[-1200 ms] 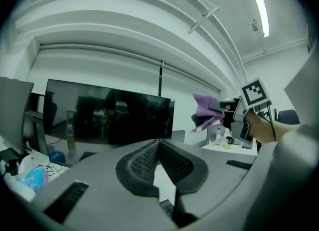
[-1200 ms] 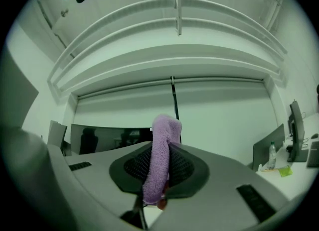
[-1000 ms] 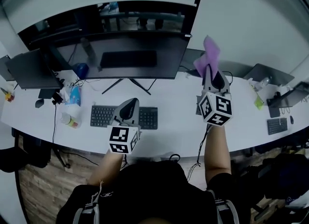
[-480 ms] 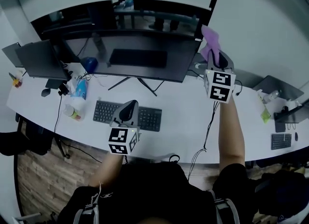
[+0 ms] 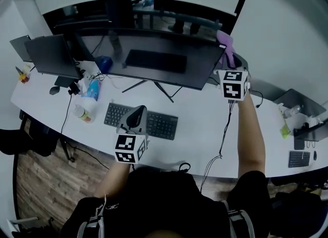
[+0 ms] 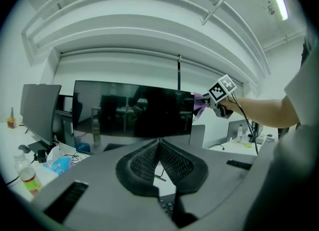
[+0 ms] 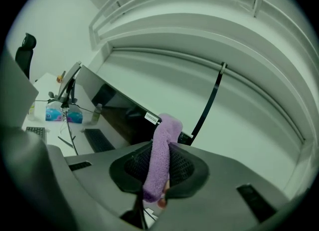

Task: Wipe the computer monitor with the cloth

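A wide dark computer monitor (image 5: pixel 148 57) stands on the white desk (image 5: pixel 200 129); it also fills the middle of the left gripper view (image 6: pixel 132 110) and runs off to the left in the right gripper view (image 7: pixel 117 105). My right gripper (image 5: pixel 231 62) is raised at the monitor's upper right corner, shut on a purple cloth (image 5: pixel 226 46) (image 7: pixel 162 155). The cloth's tip reaches the corner of the screen (image 6: pixel 199 104). My left gripper (image 5: pixel 134 119) (image 6: pixel 158 161) hovers low over the keyboard (image 5: pixel 141 120), jaws closed together with nothing between them.
A second, smaller monitor (image 5: pixel 48 55) stands at the left. A blue tissue pack (image 5: pixel 92 91), a bottle (image 5: pixel 82 113) and cables lie left of the keyboard. A laptop (image 5: pixel 294 101) and a small keyboard (image 5: pixel 297 158) sit at the desk's right end.
My right gripper has carried the purple cloth up and away from me, to the monitor's upper right corner. The left gripper has stayed over the keyboard.
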